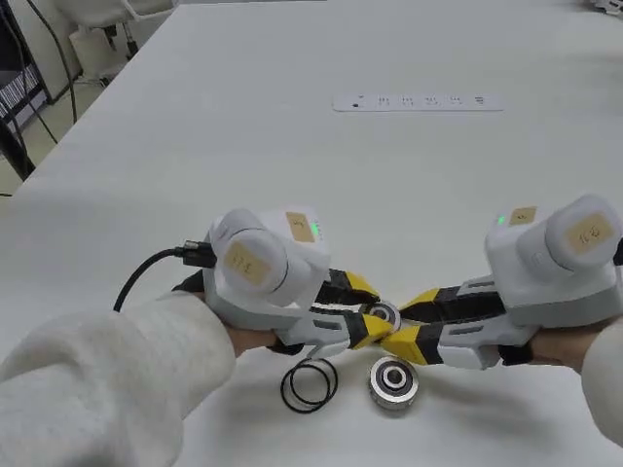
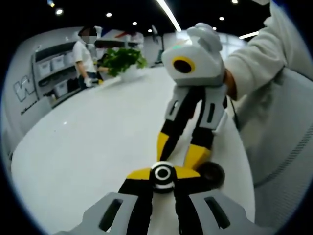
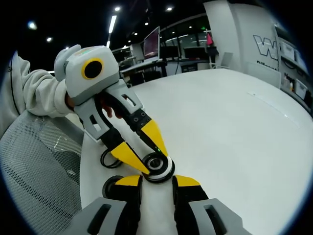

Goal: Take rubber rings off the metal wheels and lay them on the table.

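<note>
- Nearest the person, just this side of the held wheel [image 1: 381, 315], two black rubber rings [image 1: 310, 383] lie flat on the white table [image 1: 292, 175], overlapping one another.
- Just beside the rings, and also on the near side of the held wheel, a loose wheel [image 1: 394, 381] lies flat on the table. It is apart from both grippers.
- The held wheel itself is up off the table, where the two grippers meet nose to nose.
- The left gripper [image 1: 368, 309] has its jaws closed in on the held wheel. In its own view the yellow tips press the wheel's rim from either side.
- The right gripper [image 1: 409, 321] reaches the held wheel from the opposite side. Its jaws stand about a wheel's width apart with the tips right at the rim. I can't make out whether they are actually pinching it.
- In the right gripper view a dark band runs round the held wheel's edge.
- A white sleeve [image 1: 97, 389] and a black cable [image 1: 146, 272] trail off behind the left gripper, away from the held wheel.
- Well beyond the held wheel, far across the table, a white power strip [image 1: 419, 102] lies flat.
</note>
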Tool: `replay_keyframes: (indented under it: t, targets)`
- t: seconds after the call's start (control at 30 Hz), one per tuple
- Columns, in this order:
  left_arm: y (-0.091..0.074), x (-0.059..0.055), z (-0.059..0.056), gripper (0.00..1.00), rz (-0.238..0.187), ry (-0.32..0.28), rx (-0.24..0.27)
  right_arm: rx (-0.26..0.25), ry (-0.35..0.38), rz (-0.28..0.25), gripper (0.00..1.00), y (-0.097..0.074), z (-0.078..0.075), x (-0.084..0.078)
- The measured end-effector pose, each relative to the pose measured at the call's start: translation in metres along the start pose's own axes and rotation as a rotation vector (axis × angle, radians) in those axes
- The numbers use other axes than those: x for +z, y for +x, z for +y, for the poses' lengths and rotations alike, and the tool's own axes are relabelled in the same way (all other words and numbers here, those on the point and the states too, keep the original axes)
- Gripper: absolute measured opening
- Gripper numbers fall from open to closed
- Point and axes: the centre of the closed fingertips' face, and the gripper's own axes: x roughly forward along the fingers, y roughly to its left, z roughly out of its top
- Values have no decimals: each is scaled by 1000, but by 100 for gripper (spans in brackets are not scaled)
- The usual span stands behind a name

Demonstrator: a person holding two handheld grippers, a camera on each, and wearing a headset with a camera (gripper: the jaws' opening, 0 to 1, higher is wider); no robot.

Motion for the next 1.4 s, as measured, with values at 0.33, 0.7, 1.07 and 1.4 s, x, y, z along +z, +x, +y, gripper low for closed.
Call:
replay_keyframes:
  t: [0.33,0.7,1.07,1.4]
  targets:
    - [2,-3,1,14,0,-3,1,-8,-85,10,19,0,-1,0]
    - [2,-2,0,14,-6,1,-2,-6,-117,17,17,-2,0,-1]
    - [3,2,6,14,-28,-17,28,-41,-81,7,13,-5,-9,-2]
    - [5,4,6,14,-35,-23,26,-57,-73,-47,26,4,-12,4]
